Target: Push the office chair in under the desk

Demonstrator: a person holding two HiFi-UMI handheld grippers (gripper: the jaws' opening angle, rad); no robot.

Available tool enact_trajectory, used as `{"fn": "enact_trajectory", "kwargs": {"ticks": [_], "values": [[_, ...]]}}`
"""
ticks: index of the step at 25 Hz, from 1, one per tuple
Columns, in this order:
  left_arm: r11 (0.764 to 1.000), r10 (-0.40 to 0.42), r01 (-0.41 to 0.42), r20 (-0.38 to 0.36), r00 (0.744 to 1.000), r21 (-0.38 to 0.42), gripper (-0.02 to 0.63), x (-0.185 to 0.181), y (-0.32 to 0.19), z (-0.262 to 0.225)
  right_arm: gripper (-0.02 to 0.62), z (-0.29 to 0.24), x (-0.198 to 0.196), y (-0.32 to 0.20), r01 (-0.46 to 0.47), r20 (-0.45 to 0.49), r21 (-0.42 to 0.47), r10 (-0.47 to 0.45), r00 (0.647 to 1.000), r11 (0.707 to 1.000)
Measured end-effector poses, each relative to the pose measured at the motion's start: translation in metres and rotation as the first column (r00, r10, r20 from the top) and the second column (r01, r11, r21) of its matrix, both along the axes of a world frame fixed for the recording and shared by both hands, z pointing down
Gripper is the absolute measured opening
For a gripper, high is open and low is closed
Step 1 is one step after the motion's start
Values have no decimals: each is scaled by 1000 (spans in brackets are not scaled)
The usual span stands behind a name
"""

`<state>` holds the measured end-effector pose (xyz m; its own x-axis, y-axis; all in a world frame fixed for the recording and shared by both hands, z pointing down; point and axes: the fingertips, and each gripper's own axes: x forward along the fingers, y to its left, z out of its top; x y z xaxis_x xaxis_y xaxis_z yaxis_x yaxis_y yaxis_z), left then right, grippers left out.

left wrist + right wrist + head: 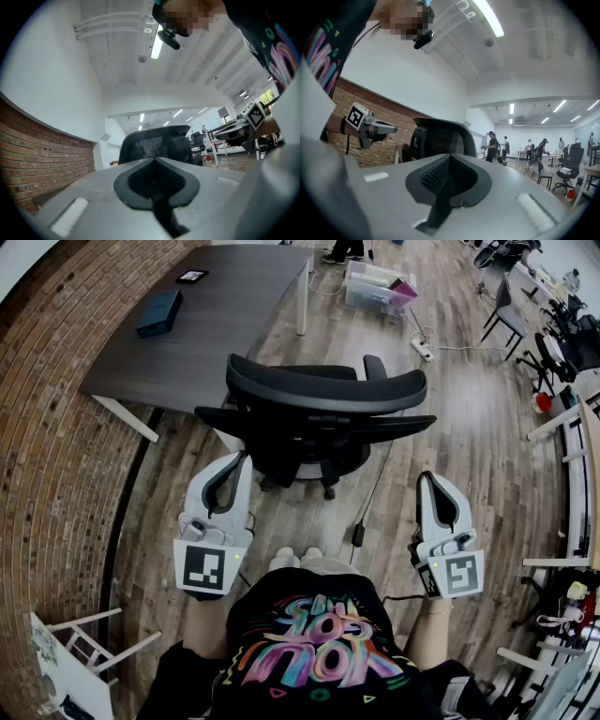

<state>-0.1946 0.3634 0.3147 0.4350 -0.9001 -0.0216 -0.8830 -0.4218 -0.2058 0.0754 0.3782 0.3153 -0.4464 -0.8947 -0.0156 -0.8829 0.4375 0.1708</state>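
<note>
A black office chair (319, 418) with a mesh back stands on the wood floor, its back toward me and its seat at the near edge of the dark grey desk (225, 334). My left gripper (241, 459) is level and shut with nothing in it, its tips just short of the chair's left armrest. My right gripper (430, 478) is shut and empty too, out to the right of the chair and apart from it. The chair back (154, 140) rises beyond the shut left gripper (155, 159) in its own view. In the right gripper view the chair (440, 136) stands ahead-left of the right gripper (450, 157).
A blue box (159, 313) and a small dark device (192, 276) lie on the desk. A brick wall (56, 427) runs along the left. A clear plastic bin (380, 287), a power strip (422, 348) and a floor cable (359, 532) lie nearby. Several people (497, 145) stand far off.
</note>
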Motion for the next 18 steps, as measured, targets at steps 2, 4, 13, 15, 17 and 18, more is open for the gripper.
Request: {"fn": "enact_trajectory", "kwargs": {"ticks": [2,4,13,15,17,18], "values": [[1000,-8,8,-2,1000,-5,2,0,-1,0,0,0,2,-2,1,1,2,-1,1000,1000],[1000,-13,13,3,1000,-4,2,-2,-2,0,0,0,2,-5,-2,5,4,2,1000,1000],[999,-43,43,32,999,-6,2,-14,-13,6,1,6,12,-15,-23,-22,8,23,999,1000],[998,-58,58,34,998,-4,2,-19,-16,7,2,7,15,-18,-29,-21,12,29,999,1000],[997,-71,71,42,997,1,2,-25,-20,8,18,8,16,-20,-30,-23,12,30,999,999],[997,-78,78,51,996,0,2,-28,-21,9,27,9,16,-22,-28,-27,11,28,999,1000]]}}
